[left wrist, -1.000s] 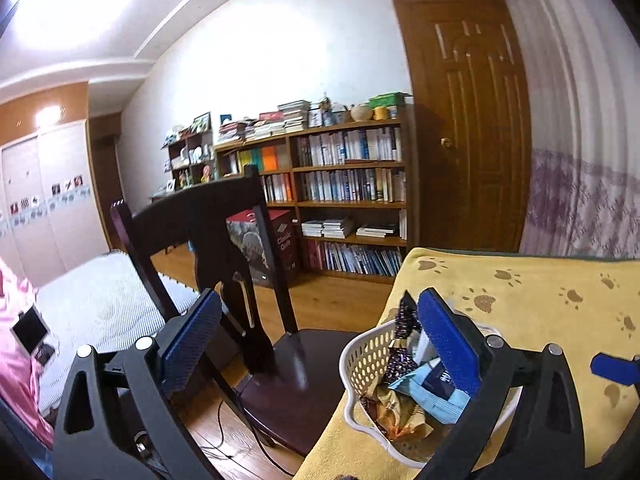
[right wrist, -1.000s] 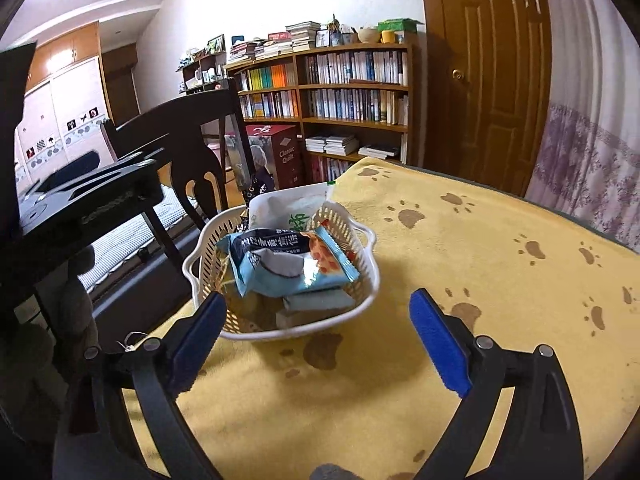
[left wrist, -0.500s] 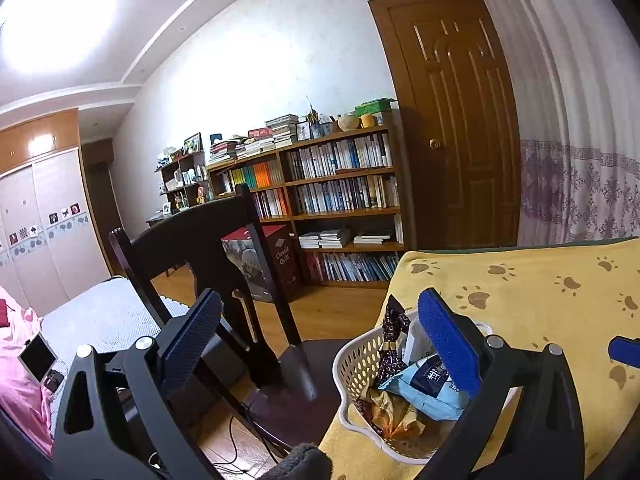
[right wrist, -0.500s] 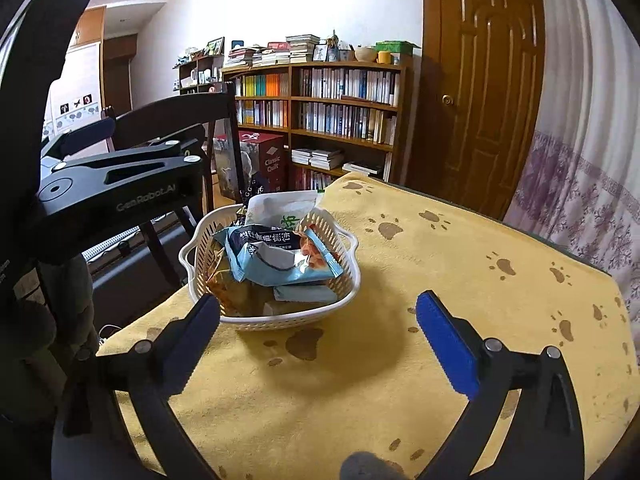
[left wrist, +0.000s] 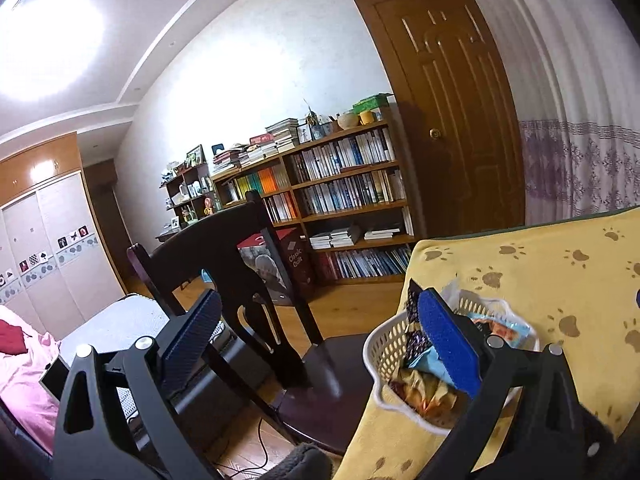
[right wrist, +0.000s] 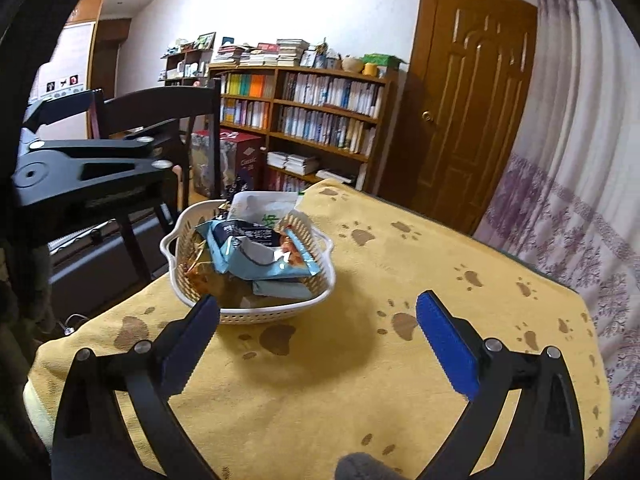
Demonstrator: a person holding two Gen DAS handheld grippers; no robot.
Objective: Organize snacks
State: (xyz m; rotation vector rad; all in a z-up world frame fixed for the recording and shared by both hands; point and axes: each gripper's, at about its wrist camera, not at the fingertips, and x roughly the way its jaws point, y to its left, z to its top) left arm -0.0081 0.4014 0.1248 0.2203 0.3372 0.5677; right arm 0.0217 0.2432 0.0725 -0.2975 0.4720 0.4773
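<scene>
- At far left in the right wrist view, the left gripper (right wrist: 86,160) shows only as a black frame level with the dark wooden chair (right wrist: 160,108); in its own view the left gripper (left wrist: 320,338) has its jaws spread wide and nothing between them.
- The white slotted plastic basket (right wrist: 248,314) stands near the left corner of the surface (right wrist: 440,264), which wears a yellow cloth printed with brown paw marks.
- Snack packets fill the basket in a loose heap: a light blue packet with a dark label panel and an orange picture (right wrist: 256,248) lies tilted on top, a white pouch with a green mark (right wrist: 262,210) stands upright behind it, a flat grey-blue packet (right wrist: 280,288) lies underneath, and an orange-brown wrapper (right wrist: 202,276) sits at the left side.
- A dark patterned wrapper (left wrist: 412,328) pokes up at the basket's left rim in the left wrist view.
- The right gripper (right wrist: 318,344) hangs over bare cloth just in front of the basket, jaws wide apart, gripping nothing.
- Behind stand a bookcase (right wrist: 320,108) and a brown door (right wrist: 472,100).
</scene>
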